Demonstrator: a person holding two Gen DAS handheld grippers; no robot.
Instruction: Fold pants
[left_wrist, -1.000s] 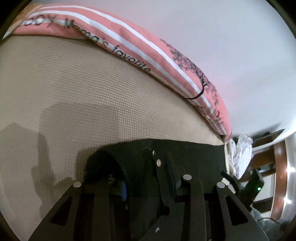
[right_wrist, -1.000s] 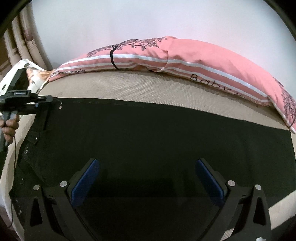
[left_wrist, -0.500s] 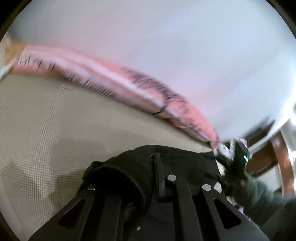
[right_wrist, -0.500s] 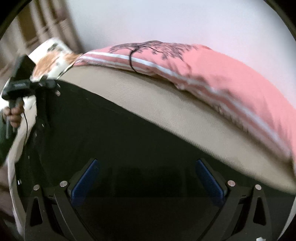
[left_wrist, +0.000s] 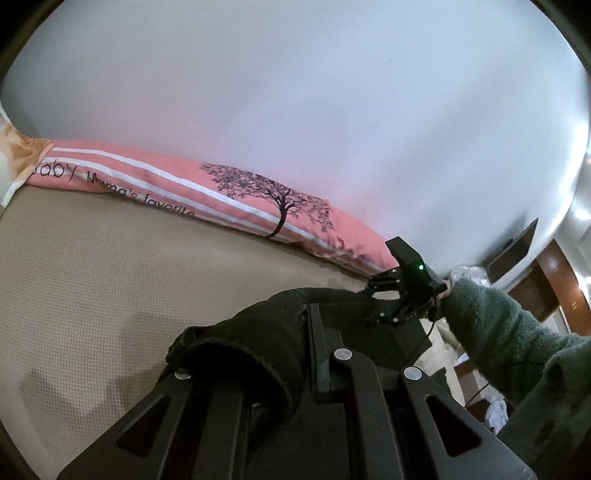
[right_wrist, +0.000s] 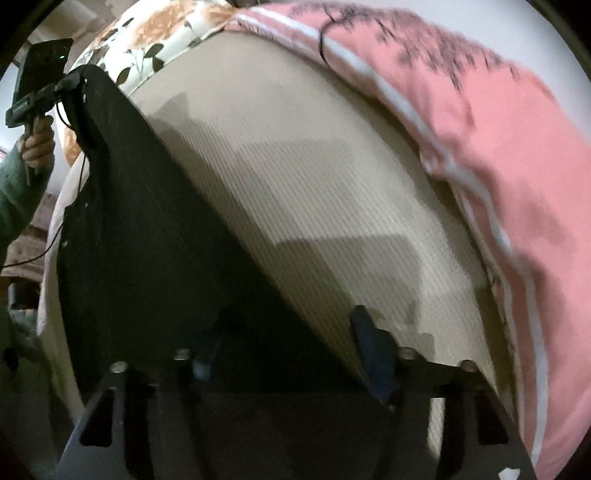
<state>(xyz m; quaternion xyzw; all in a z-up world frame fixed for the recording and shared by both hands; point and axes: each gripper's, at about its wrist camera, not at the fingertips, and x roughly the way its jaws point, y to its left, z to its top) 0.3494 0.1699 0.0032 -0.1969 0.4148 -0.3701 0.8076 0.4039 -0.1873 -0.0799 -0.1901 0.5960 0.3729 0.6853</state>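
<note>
A second ago the pants (right_wrist: 147, 229) lay flat across the bed (right_wrist: 314, 192) with the right claw (right_wrist: 291, 354) spread wide above them; now both claws have come up and the black cloth hangs off the bed between them. The left claw (left_wrist: 295, 354) is clenched on a bunched, hemmed edge of the pants that folds over its left finger, and it has tilted up so that more wall (left_wrist: 295, 92) shows than a second ago. The right claw has narrowed a good deal and the cloth runs in between its fingers, so it looks clamped on the pants, though blur and dark cloth hide the contact itself. This reads as the lift that begins a fold: with one edge raised at two points, the next move is likely to carry it across onto the rest. The long axis of the pants runs from claw to claw, roughly along the length of the bed and parallel to the pink pillow (left_wrist: 229, 195) at the bed's far edge by the wall. In the right view the cloth stretches taut from the near claw towards the left one, high at the upper left beside the floral pillow (right_wrist: 155, 44); its lower part drapes towards the bed's near edge. Which end is waist and which is leg I cannot tell for certain.
</note>
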